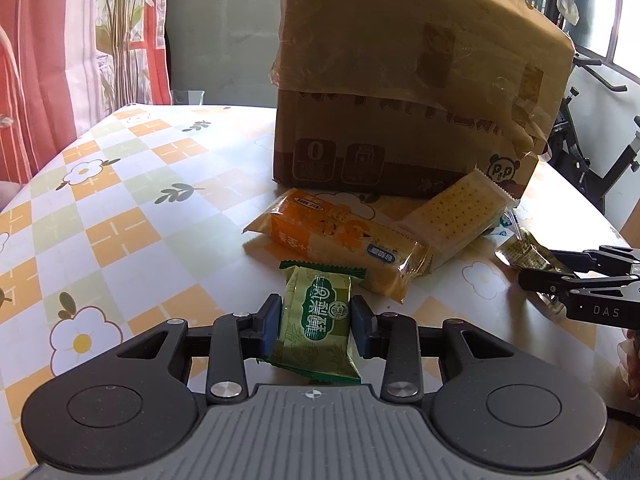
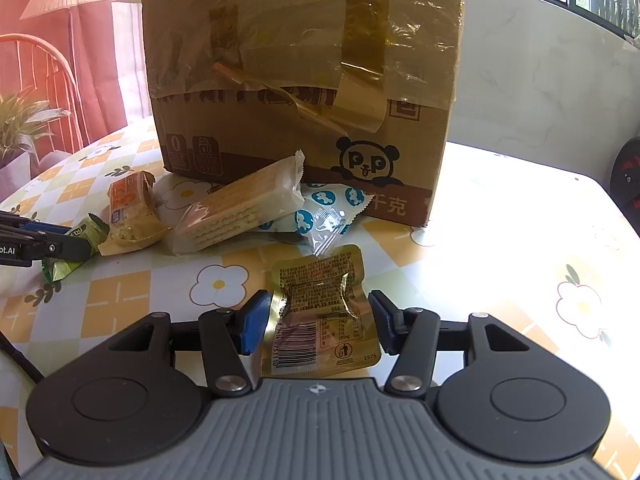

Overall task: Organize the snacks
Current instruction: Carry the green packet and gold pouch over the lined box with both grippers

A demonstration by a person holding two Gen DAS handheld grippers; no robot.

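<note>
1. left claw [image 1: 316, 326] has its blue pads on either side of a green snack packet [image 1: 318, 326], both touching its sides, so it is grasping the packet just above the table [image 1: 120, 208]; right claw [image 2: 318, 322] is parted around a gold foil packet [image 2: 324, 312], the left pad at the packet's edge and the right pad apart from it, so it is released, with the packet lying flat on the table.
2. the table wears a checked cloth of orange, green and white squares with daisies; behind it hang red and white curtains [image 1: 48, 60], and an exercise bike [image 1: 588, 152] stands by the window.
3. a cardboard box [image 1: 408, 80] stands upright on the table, its flaps wrapped with wrinkled clear tape and a panda printed low on its front; its contents cannot be seen.
4. just before the box lie an orange cake packet [image 1: 340, 240] and a cracker sandwich pack [image 1: 456, 212], touching each other.
5. a white packet with blue prints [image 2: 328, 208] lies partly under the cracker pack.
</note>
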